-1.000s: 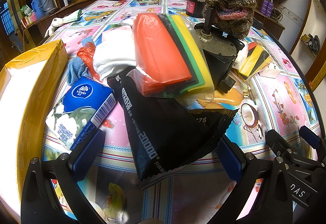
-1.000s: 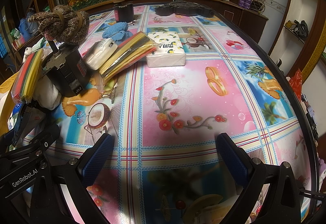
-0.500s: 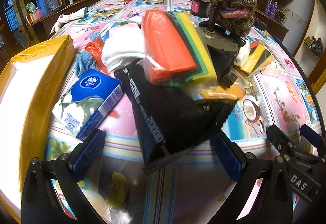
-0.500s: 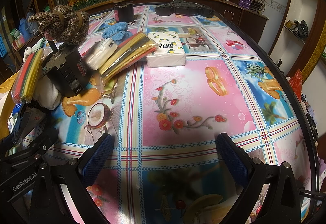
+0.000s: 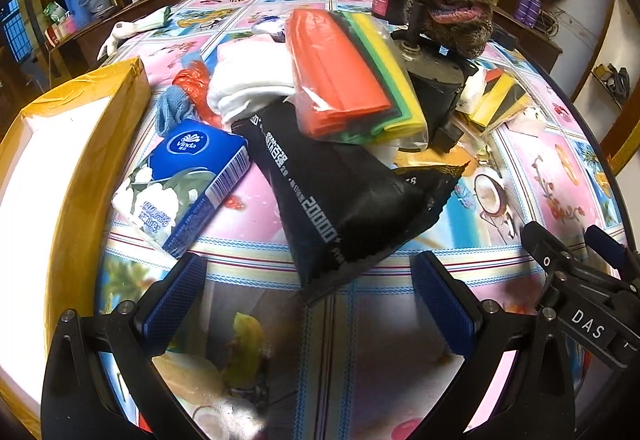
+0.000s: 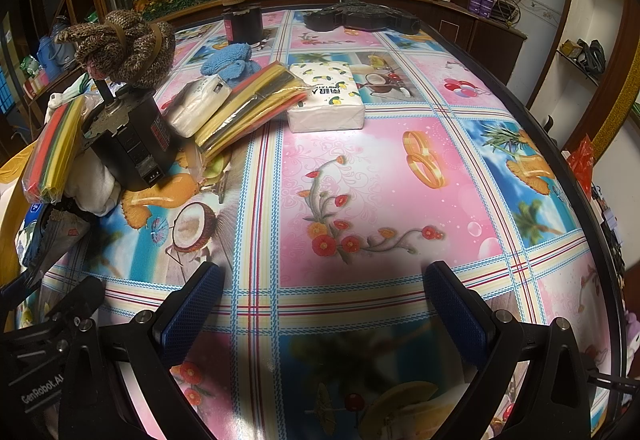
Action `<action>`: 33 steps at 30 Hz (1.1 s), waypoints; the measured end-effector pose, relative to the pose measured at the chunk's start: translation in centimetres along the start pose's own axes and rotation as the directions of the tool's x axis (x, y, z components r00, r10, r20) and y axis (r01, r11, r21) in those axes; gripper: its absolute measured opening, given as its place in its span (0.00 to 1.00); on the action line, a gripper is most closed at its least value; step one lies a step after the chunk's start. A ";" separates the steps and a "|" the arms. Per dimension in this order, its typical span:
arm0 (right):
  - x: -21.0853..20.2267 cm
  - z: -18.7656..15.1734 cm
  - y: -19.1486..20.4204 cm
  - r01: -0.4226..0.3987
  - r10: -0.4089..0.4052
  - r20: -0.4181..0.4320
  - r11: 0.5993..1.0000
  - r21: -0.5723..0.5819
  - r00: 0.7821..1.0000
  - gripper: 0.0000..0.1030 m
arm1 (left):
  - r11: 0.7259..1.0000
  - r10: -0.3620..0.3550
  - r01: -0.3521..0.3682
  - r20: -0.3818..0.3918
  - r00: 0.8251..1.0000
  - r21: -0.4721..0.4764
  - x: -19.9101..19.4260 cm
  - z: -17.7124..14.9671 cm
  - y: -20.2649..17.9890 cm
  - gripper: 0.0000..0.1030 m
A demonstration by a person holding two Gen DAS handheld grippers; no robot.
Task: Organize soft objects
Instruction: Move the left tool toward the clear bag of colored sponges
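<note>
Closer now to the black pouch [image 5: 344,196] than a second back, left gripper [image 5: 310,298] with jaws spread wide, nothing between the blue pads [image 5: 176,296]. Pouch lying flat on the patterned tablecloth [image 5: 532,168], its serrated bottom edge just ahead of the fingertips, not touching either. Resting on the pouch's far end, a clear bag of sponge cloths [image 5: 344,76], orange on top, green and yellow edges showing. Left of the pouch and touching it, a blue tissue pack [image 5: 188,180]; behind that, white folded cloth [image 5: 248,80] and a blue rag [image 5: 174,108]. Further left, a yellow-taped box [image 5: 92,144] running along the table edge, tight on that side. Right of the pouch, a black motor block [image 5: 436,88] topped by a brown knitted hat [image 5: 456,4].

Right gripper [image 6: 322,306] unchanged, fingers wide apart and empty, over bare tablecloth. Plenty of open cloth right of the pouch; white lemon-print tissue pack [image 6: 326,96] and a second striped cloth bag [image 6: 248,100] well beyond, past the motor block.
</note>
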State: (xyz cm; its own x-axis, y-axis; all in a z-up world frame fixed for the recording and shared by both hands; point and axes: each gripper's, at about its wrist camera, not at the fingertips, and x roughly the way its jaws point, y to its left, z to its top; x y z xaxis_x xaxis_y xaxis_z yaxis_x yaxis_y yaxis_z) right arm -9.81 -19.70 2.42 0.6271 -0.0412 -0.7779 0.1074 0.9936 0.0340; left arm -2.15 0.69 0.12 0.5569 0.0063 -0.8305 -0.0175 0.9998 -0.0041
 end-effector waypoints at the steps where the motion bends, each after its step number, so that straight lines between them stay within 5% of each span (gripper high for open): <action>1: 0.0 0.0 0.0 0.000 0.000 0.000 1.000 0.000 1.000 0.99 | 1.000 0.002 -0.002 0.000 1.000 0.002 0.0 0.0 0.0 1.00; 13: -0.1 -0.2 0.0 -0.001 0.001 -0.014 1.000 0.004 1.000 0.99 | 0.999 -0.034 0.034 -0.005 0.999 -0.003 -0.6 -0.3 0.5 0.98; 18: -0.5 -0.3 0.3 0.007 -0.006 -0.050 1.000 0.014 0.999 0.99 | 0.997 -0.065 0.070 0.125 0.990 -0.039 -4.7 -0.7 2.5 0.93; 23: -1.0 -0.7 0.7 -0.010 0.010 -0.050 1.000 -0.011 0.999 0.99 | 0.999 -0.023 0.031 0.298 0.954 -0.022 -9.6 -1.8 3.8 0.94; 33: -1.1 -0.9 0.9 -0.014 0.013 -0.059 1.000 -0.013 0.998 0.99 | 0.996 -0.070 0.082 0.301 0.951 -0.026 -11.7 -3.7 4.9 0.94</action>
State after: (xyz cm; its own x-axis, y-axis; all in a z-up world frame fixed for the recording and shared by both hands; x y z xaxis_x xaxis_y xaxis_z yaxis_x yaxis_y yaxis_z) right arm -11.13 -18.71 2.77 0.5819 -0.0223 -0.8129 0.0886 0.9954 0.0362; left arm -11.82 5.41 7.80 0.7810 -0.0590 -0.6217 0.0067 0.9963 -0.0862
